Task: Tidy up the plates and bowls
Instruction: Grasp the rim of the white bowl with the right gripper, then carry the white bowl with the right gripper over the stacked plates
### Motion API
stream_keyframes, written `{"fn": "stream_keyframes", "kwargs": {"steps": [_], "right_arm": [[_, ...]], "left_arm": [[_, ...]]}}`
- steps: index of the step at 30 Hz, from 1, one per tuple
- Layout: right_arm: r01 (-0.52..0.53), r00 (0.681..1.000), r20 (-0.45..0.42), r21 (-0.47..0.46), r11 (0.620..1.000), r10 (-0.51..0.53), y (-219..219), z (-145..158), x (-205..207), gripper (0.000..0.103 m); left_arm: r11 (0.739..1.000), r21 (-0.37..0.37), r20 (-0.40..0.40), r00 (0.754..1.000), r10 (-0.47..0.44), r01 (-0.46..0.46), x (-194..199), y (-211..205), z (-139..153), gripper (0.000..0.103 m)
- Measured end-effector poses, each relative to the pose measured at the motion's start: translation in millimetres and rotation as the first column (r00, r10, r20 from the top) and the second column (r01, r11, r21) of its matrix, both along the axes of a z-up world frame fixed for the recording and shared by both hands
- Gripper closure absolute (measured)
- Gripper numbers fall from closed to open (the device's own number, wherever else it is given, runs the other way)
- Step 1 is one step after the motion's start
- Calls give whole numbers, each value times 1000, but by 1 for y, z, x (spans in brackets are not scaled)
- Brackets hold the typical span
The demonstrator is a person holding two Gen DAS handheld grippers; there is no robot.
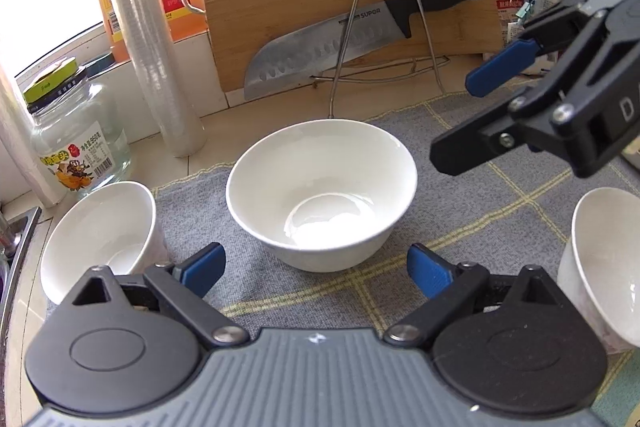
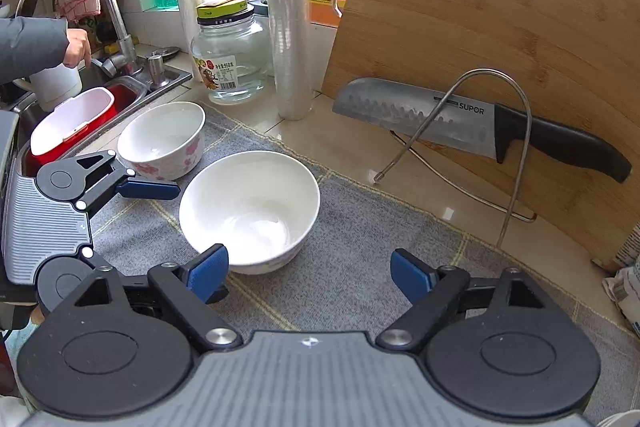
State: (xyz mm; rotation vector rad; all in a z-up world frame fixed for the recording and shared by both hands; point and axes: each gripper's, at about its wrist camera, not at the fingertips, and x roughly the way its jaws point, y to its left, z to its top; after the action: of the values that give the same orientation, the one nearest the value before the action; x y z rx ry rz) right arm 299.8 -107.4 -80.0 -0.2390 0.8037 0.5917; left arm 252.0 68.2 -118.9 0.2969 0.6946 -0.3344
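Left hand-held gripper [image 1: 316,269] wide apart, nothing between fingers, aimed down at plain white bowl [image 1: 321,193] upright on grey checked mat [image 1: 500,195] on bench. Right hand-held gripper [image 2: 308,275] also spread, empty, same bowl just ahead, left of centre. Flowered bowl [image 2: 162,139] near sink [image 2: 168,77], close beside plain one. Third bowl [image 1: 604,267] at right edge. Knife [image 2: 460,123] in wire rack against cutting board [image 2: 500,7].

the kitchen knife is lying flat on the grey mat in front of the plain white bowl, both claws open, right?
Not quite. The black-handled kitchen knife rests in a wire rack against the wooden cutting board, off the grey mat, as the right wrist view shows. The plain white bowl is on the mat, and both claws are open.
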Motion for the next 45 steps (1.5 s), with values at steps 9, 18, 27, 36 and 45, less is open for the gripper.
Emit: {"fn": "stream_keyframes", "kwargs": {"steps": [9,18,27,36,45], "right_arm": [[-46,998,-45,-11,999,45,31,-13,33,28],[-73,992,-106,2,997,73,48,-25,54,39],[-72,990,-122,12,997,73,47,-28,61,46],[-62,985,-155,46,997,69,43,-30,65,46],[-58,986,-154,50,997,66,42,-26,60,46]], "left_arm": [[999,19,1,999,-40,40,10,-2,-9,7],[998,-15,-14,998,-64,64,15,2,-9,17],[997,-11,-17,997,-78,77,17,1,-9,20],[997,-7,-21,996,-83,83,20,2,-8,20],[996,-13,-38,996,-84,83,20,2,-5,20]]}}
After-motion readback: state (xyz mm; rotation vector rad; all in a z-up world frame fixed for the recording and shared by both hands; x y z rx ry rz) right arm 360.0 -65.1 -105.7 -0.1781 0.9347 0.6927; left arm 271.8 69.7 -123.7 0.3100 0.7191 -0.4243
